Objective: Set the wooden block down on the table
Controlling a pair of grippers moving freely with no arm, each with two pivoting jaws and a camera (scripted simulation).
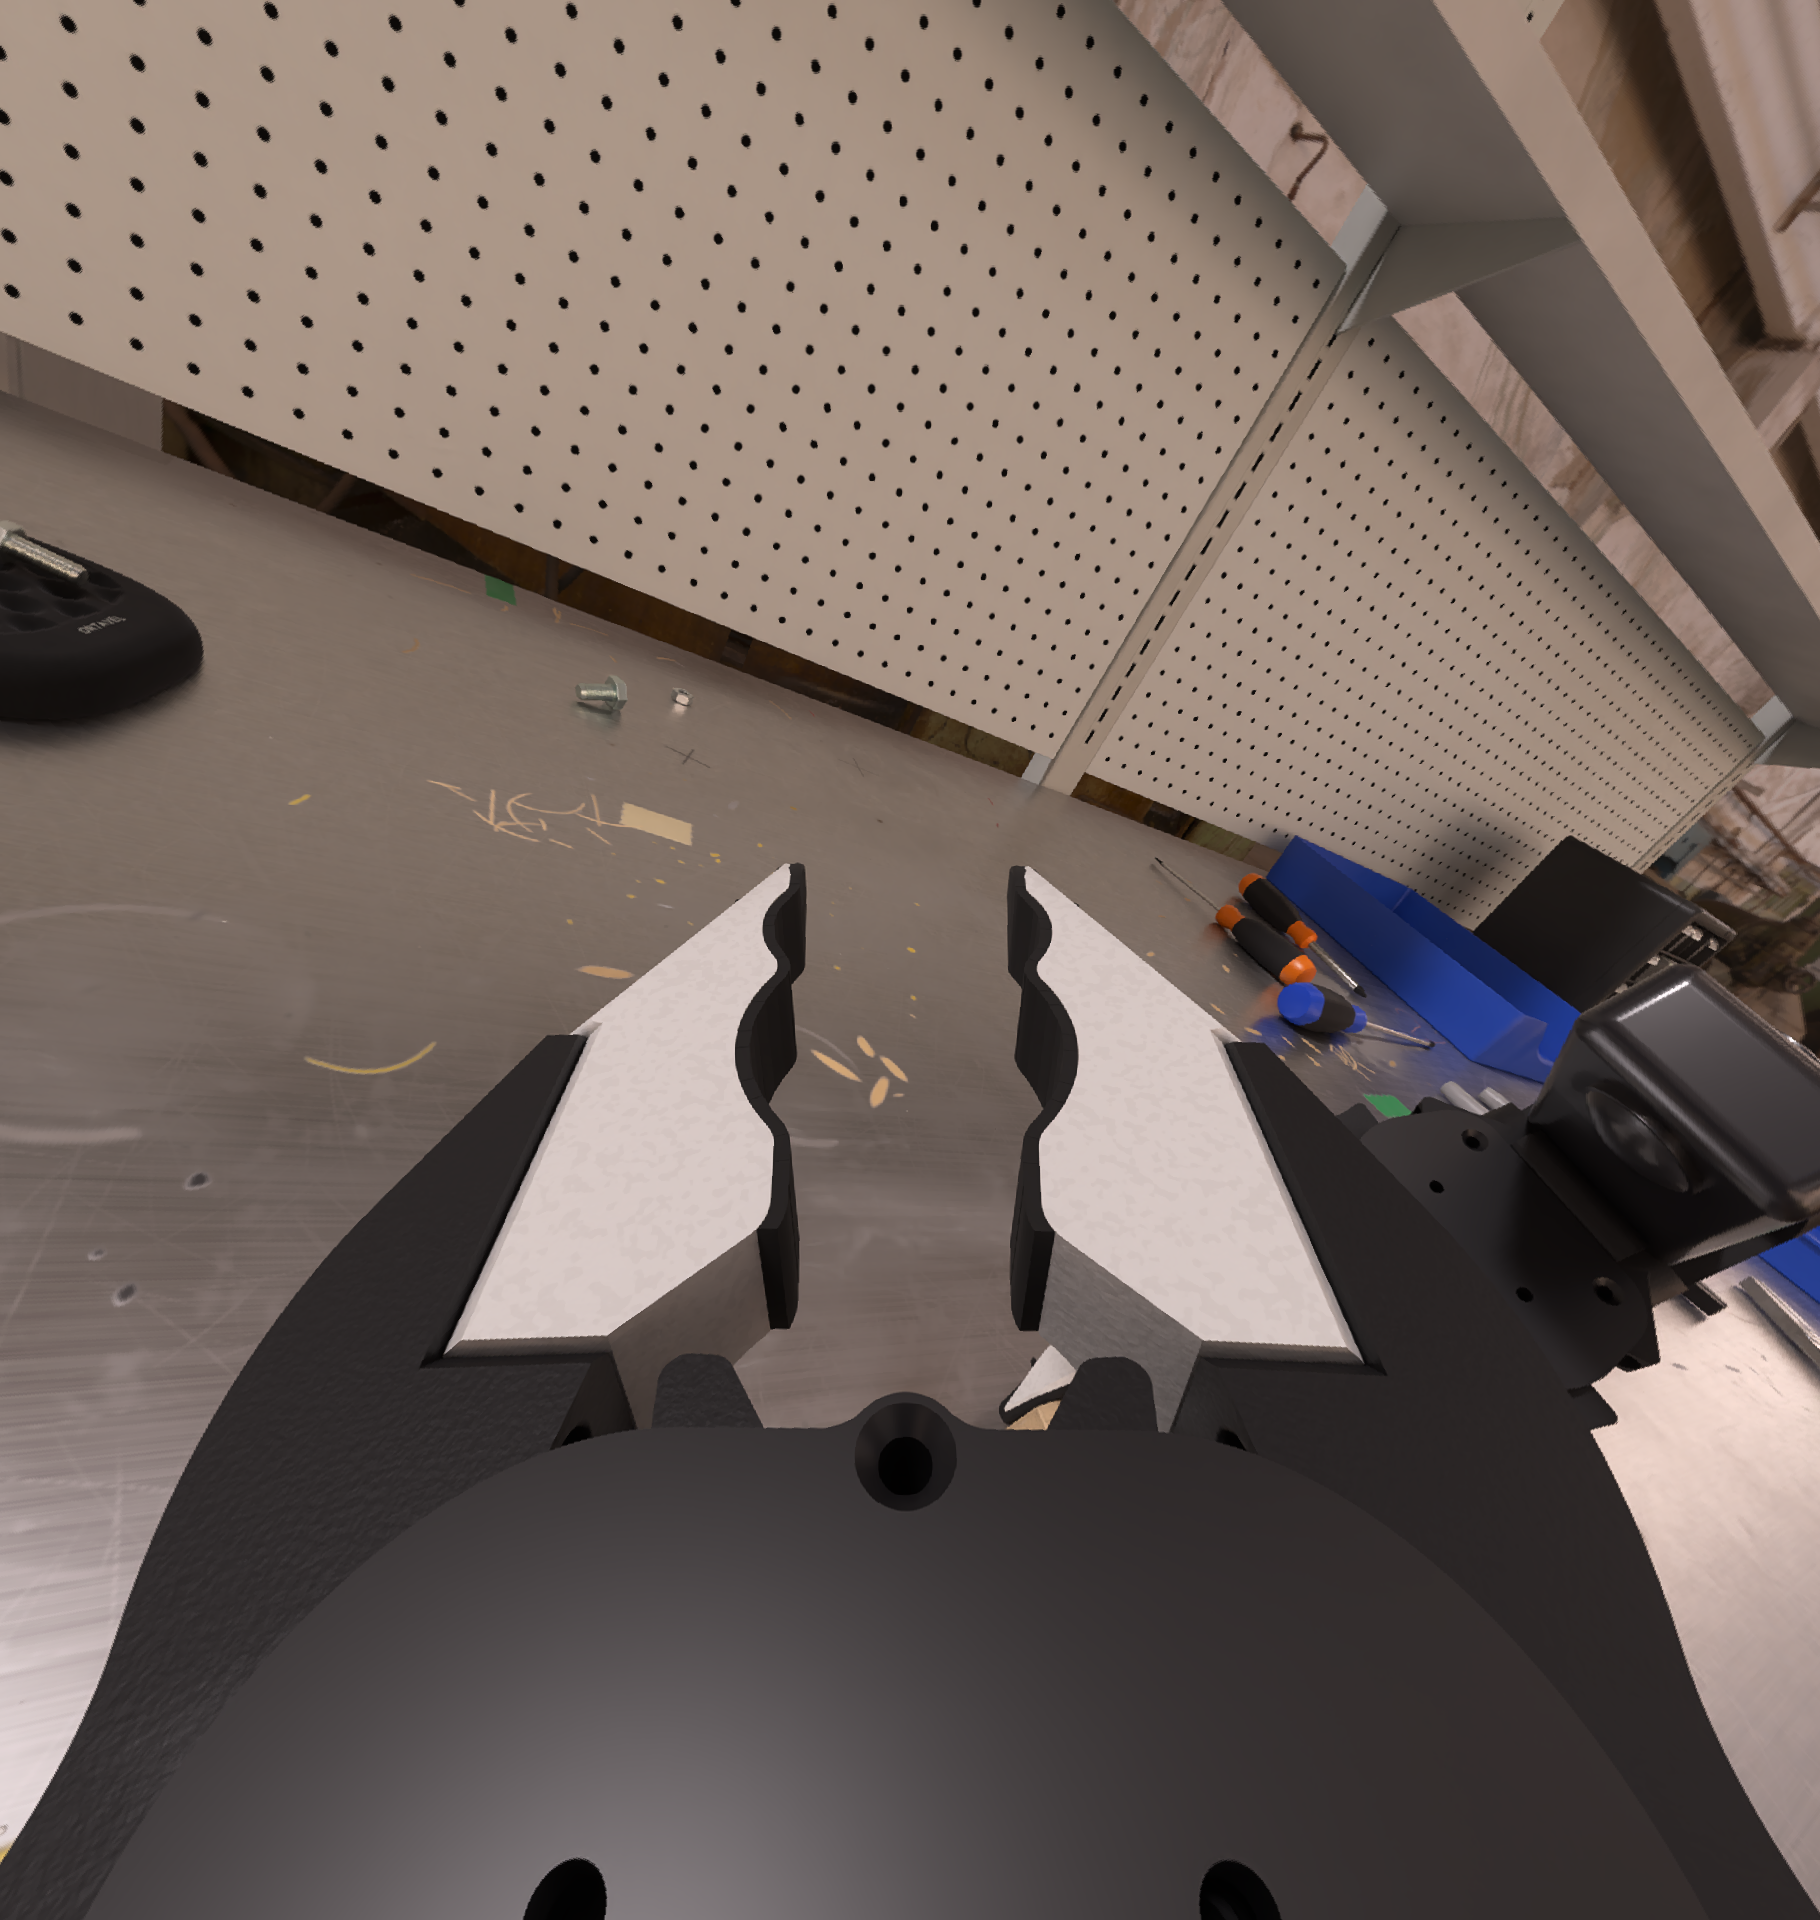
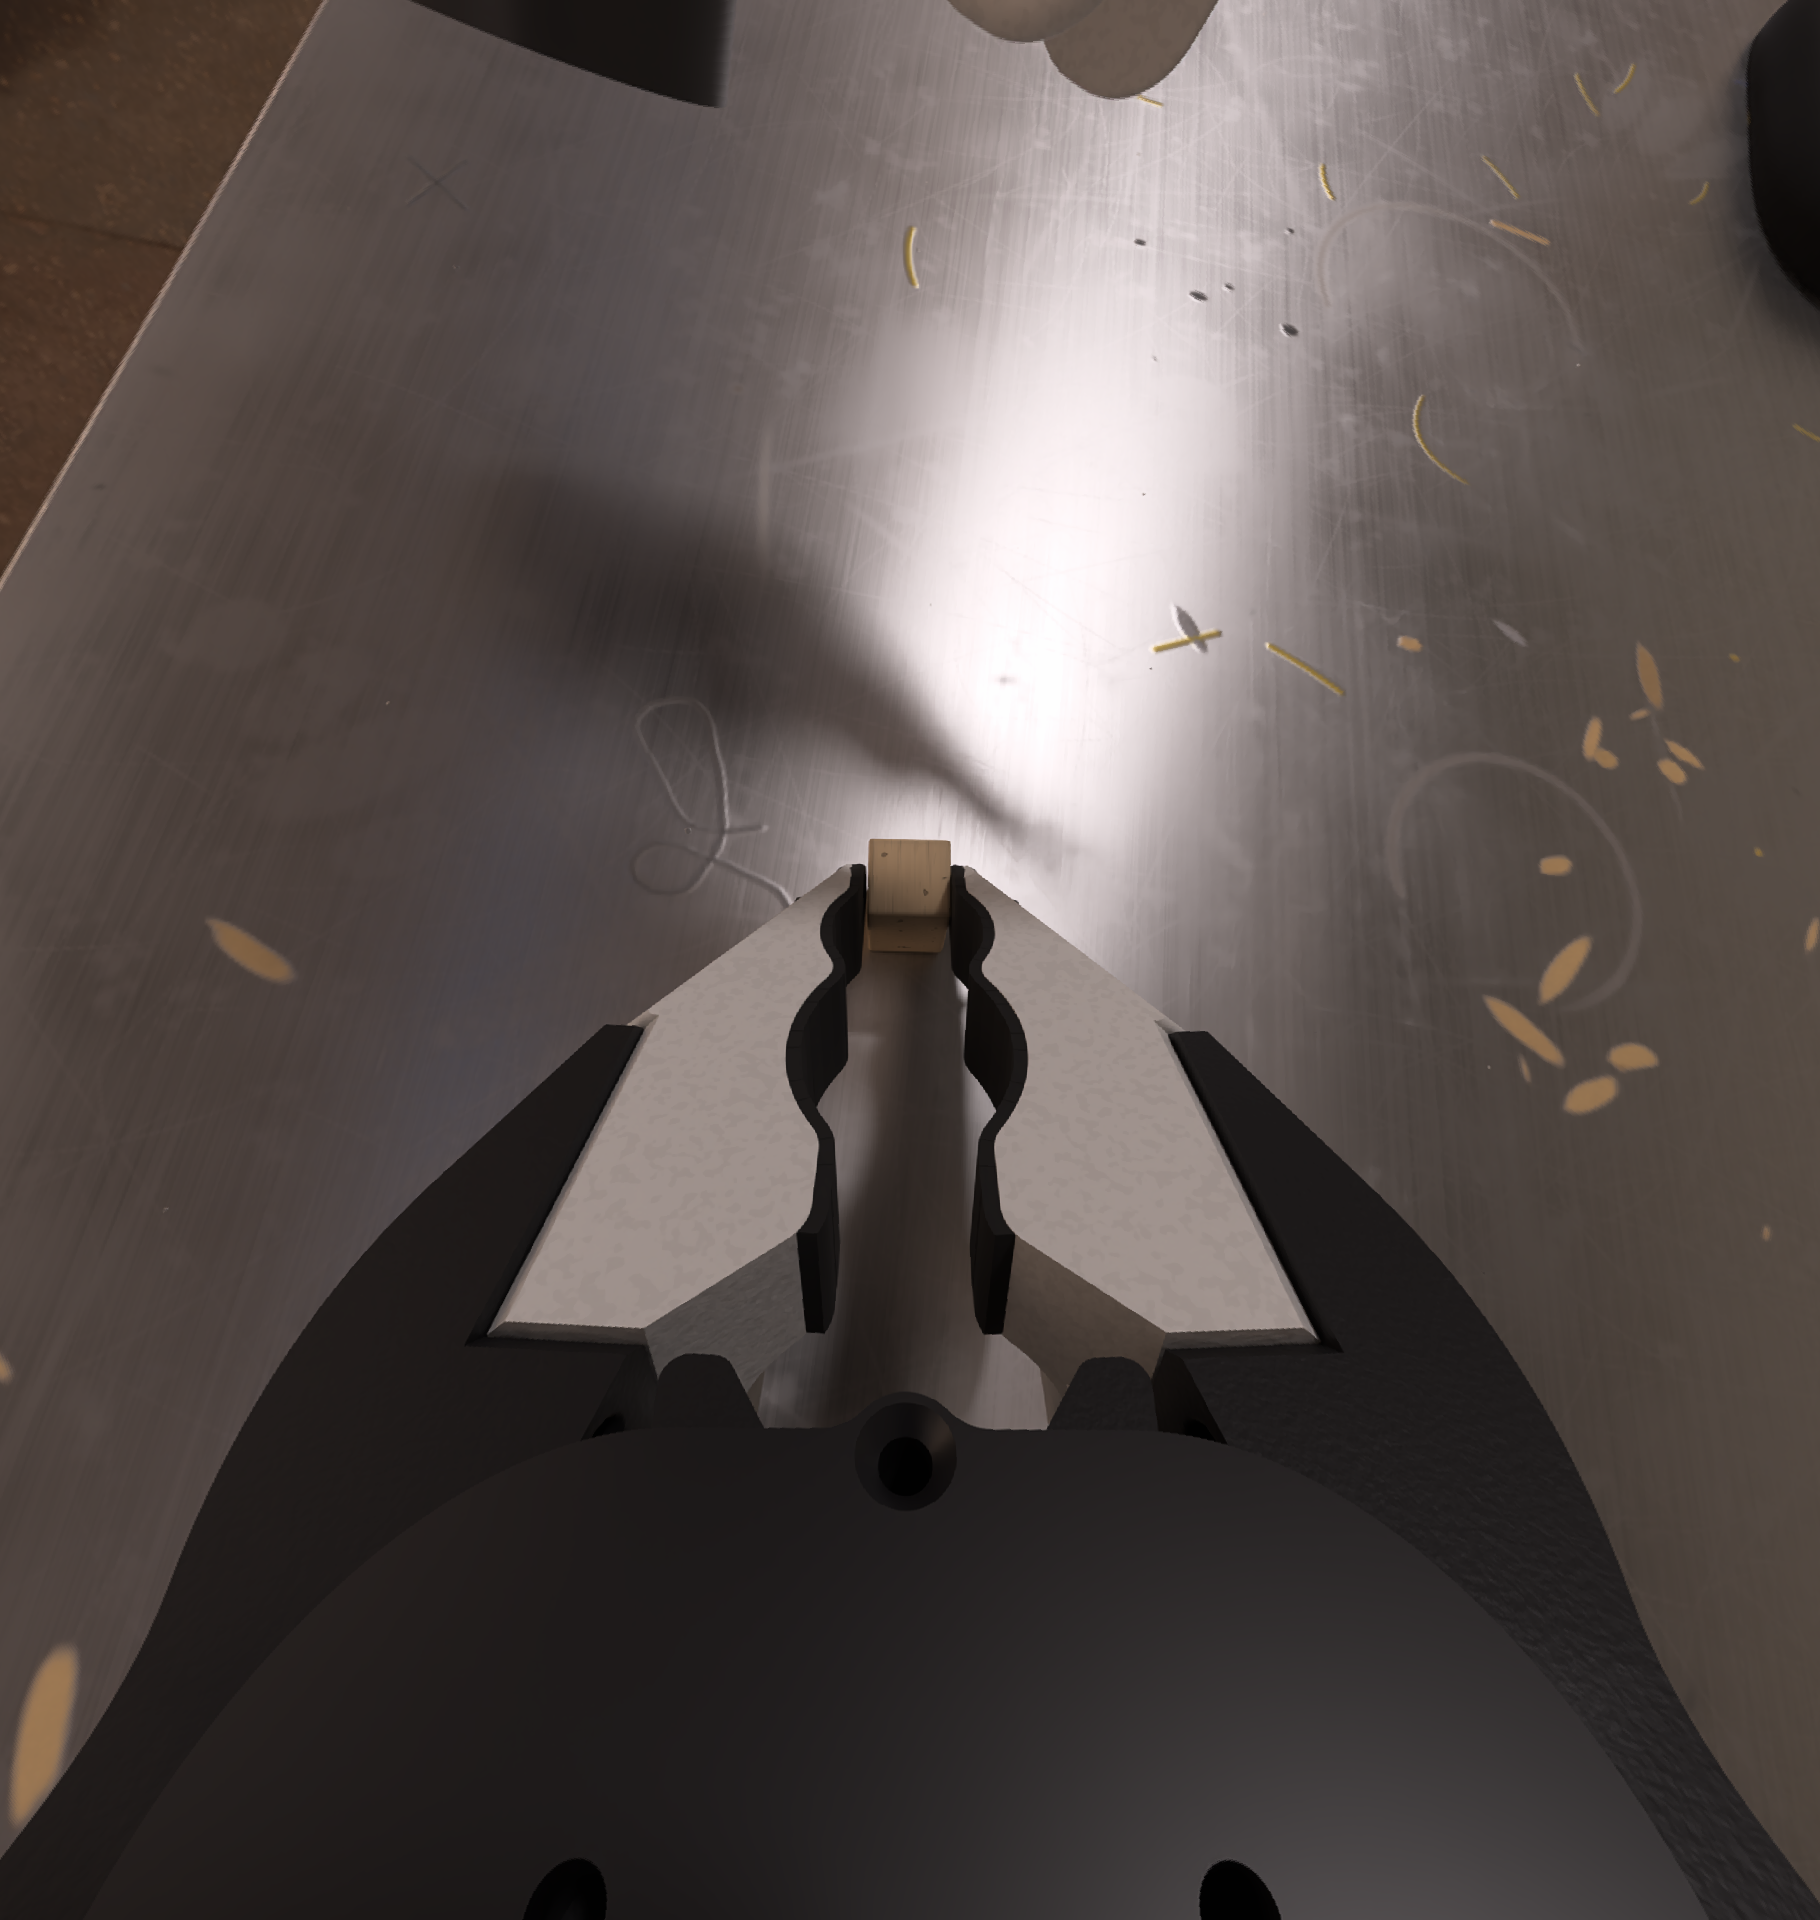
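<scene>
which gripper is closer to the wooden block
Right. The right gripper is shut on the wooden block, pinching it at its fingertips above the table. The left gripper is open with nothing between its fingers; no block shows in its view.

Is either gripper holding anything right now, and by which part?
The right gripper pinches the wooden block by its two opposite side faces, at the very fingertips. The left gripper is open and holds nothing.

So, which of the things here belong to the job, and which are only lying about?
Belong to the job:
- wooden block, held at the fingertips of the right gripper
- table

Only lying about:
- screwdrivers
- blue bin
- black perforated tray
- loose bolt
- left gripper, open and empty
</scene>
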